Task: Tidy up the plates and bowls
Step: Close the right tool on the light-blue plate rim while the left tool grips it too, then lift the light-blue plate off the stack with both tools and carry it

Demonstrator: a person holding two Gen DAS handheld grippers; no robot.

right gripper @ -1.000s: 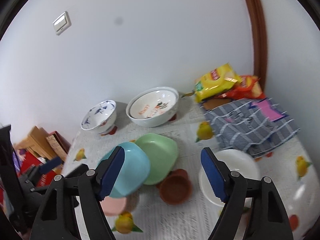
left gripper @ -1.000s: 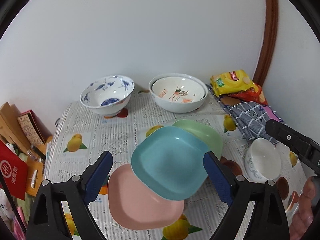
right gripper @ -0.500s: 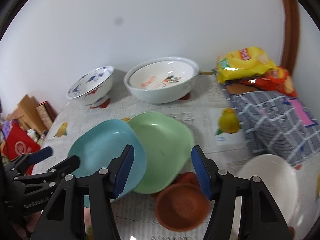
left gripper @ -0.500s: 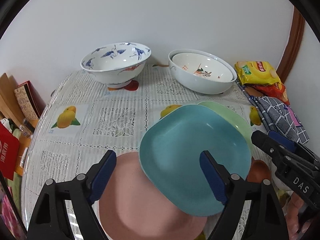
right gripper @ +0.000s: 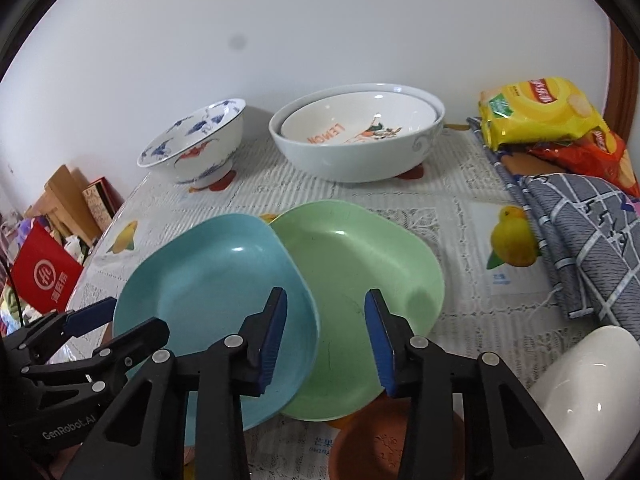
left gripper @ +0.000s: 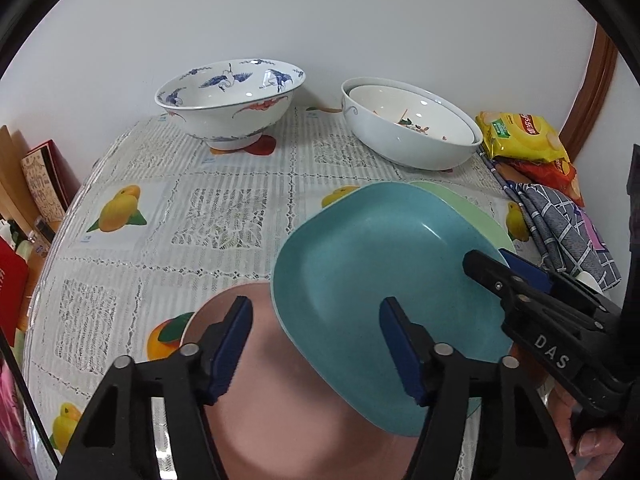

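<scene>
Plates: three overlap in a fan low in the frame. Your teal plate (left gripper: 384, 292) lies over the pink plate (left gripper: 280, 412) at bottom centre and over the green plate (right gripper: 360, 276) to its right.
Bowls: a blue crane bowl (left gripper: 230, 102) stands at upper left; a big white bowl (right gripper: 356, 136) with a smaller lemon-print bowl (right gripper: 356, 124) nested inside stands at upper centre. A plain white bowl (right gripper: 588, 388) and a brown saucer (right gripper: 384, 444) sit at the lower right of the right wrist view.
Left gripper (left gripper: 316, 344): released, jaws spread and empty, astride the near edge of the teal plate.
Right gripper (right gripper: 326, 340): released, jaws apart and empty, over the seam between teal and green.
Clutter: snack bags (right gripper: 540, 112) and a checked cloth (right gripper: 580, 232) crowd the right edge.
Done: only one bowl pair looks nested.
Left: by my judgement, nearly everything. You have yet to square the plates into one stack and gather the loose bowls.
</scene>
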